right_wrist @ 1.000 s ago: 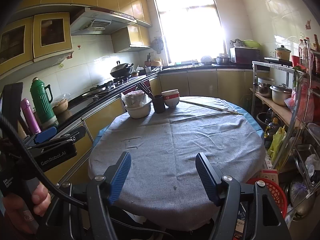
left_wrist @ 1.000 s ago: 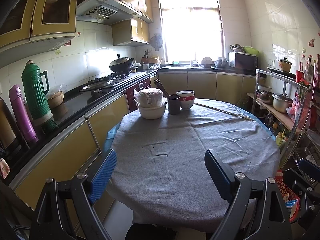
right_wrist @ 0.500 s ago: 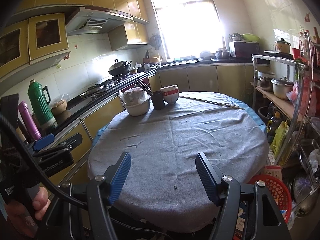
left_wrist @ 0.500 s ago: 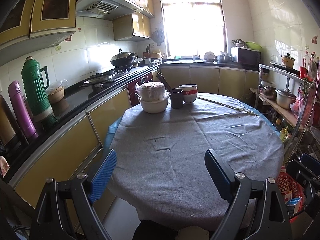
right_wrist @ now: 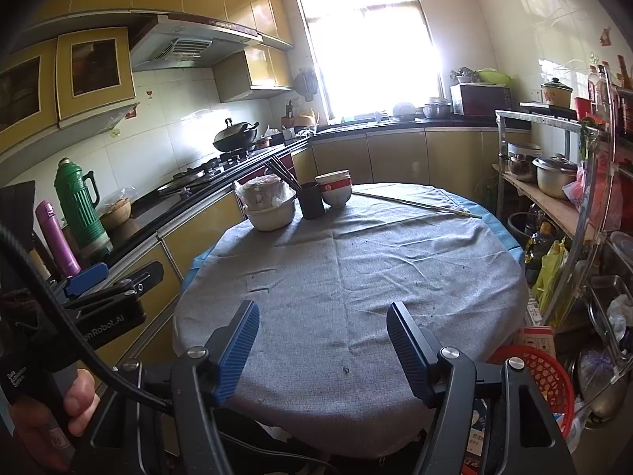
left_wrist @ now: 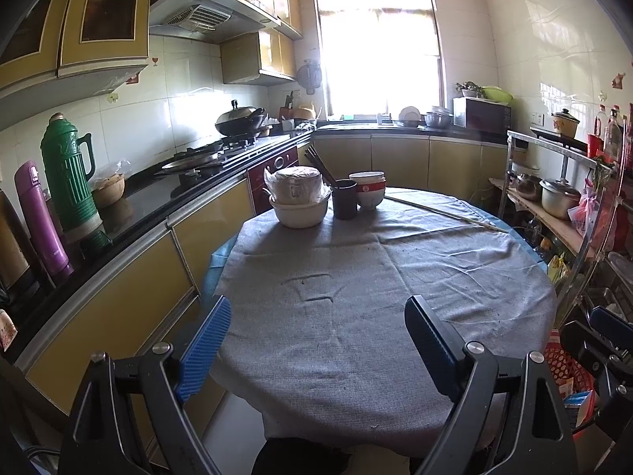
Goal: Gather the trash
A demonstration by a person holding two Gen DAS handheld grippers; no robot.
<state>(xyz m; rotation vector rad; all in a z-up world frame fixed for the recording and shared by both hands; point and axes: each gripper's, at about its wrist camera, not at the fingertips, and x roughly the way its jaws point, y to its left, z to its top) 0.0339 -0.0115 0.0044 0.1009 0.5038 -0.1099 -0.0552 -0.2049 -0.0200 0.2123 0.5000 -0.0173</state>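
Left gripper (left_wrist: pixel 316 340) and right gripper (right_wrist: pixel 322 342) — jaws apart, empty, unmoved since a second ago — over the table (left_wrist: pixel 395 277); collecting not begun; trash perhaps specks.

Ahead of my tools the round grey-clothed tabletop (left_wrist: pixel 356 316) lies bare and passable; only its far edge is crowded by a white stacked bowl (left_wrist: pixel 298 208), dark chopstick cup (left_wrist: pixel 344 200) and red-banded bowl (left_wrist: pixel 368 194).

Matt grey woven cloth (left_wrist: pixel 356 297) covers the round table ahead of the jaws. Ribbed blue rubbery finger pads (left_wrist: pixel 205 348), matt black plastic arms. Glossy black stone-like counter (left_wrist: pixel 158 194) left; shiny metal pot (left_wrist: pixel 560 198) right.
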